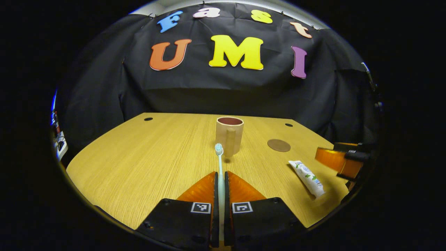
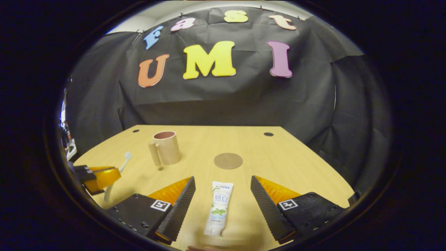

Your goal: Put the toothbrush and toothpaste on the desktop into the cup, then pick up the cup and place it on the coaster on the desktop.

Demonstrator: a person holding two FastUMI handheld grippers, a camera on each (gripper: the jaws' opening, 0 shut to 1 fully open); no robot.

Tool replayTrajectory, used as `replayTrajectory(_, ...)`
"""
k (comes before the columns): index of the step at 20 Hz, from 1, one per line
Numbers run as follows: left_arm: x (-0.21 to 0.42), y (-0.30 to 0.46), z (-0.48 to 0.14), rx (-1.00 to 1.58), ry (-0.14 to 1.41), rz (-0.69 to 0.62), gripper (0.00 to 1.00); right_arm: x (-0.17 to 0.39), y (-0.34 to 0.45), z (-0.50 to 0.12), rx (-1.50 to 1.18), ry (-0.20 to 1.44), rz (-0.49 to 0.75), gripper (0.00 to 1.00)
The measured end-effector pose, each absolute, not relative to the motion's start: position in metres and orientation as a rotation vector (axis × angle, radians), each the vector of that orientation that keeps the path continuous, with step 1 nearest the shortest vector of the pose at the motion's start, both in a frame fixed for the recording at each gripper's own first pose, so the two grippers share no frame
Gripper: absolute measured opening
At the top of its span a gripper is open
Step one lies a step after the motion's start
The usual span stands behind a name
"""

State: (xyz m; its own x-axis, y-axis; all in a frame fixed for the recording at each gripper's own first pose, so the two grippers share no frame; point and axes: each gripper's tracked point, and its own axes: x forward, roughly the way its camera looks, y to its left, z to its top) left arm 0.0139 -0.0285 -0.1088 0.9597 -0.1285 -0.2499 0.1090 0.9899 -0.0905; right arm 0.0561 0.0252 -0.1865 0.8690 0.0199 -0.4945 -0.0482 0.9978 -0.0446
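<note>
Now the left gripper is clamping the toothbrush near the cup, while the right gripper is hanging spread wide around the toothpaste on the desktop

The wooden table bears the cup, coaster and toothpaste.

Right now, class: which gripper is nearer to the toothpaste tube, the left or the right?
Right. The right gripper is open with the toothpaste tube lying on the desktop between its fingers. The left gripper is off to the side, shut on the toothbrush.
</note>
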Motion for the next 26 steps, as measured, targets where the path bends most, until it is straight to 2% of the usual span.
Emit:
replayTrajectory(4,0.007,-0.022,-0.081,-0.066,0.17,-0.106,0.08,0.052,0.03,-0.229,-0.04,0.656,0.034,0.96)
replayTrajectory(7,0.005,-0.023,-0.074,-0.08,0.156,-0.11,0.08,0.05,0.033,-0.249,-0.053,0.735,0.032,0.87)
replayTrajectory(11,0.009,-0.018,-0.066,-0.06,0.138,-0.098,0.08,0.045,0.021,-0.263,-0.079,0.785,-0.001,0.63)
replayTrajectory(12,0.012,-0.012,-0.061,-0.052,0.125,-0.083,0.08,0.044,0.025,-0.265,-0.06,0.798,0.021,0.52)
replayTrajectory(14,0.018,-0.009,-0.049,-0.054,0.104,-0.073,0.08,0.045,0.02,-0.26,0.008,0.797,-0.007,0.38)
replayTrajectory(16,0.024,-0.006,-0.038,-0.062,0.077,-0.065,0.08,0.049,0.017,-0.258,0.037,0.788,0.004,0.3)
replayTrajectory(17,0.028,-0.005,-0.031,-0.066,0.063,-0.066,0.08,0.048,0.018,-0.257,0.034,0.769,0.006,0.3)
replayTrajectory(18,0.033,-0.005,-0.027,-0.07,0.052,-0.071,0.08,0.048,0.017,-0.251,0.036,0.746,0.01,0.25)
replayTrajectory(26,0.139,-0.035,0.018,-0.124,-0.001,-0.12,0.08,0.04,0.028,-0.185,0.007,0.543,0.066,0.25)
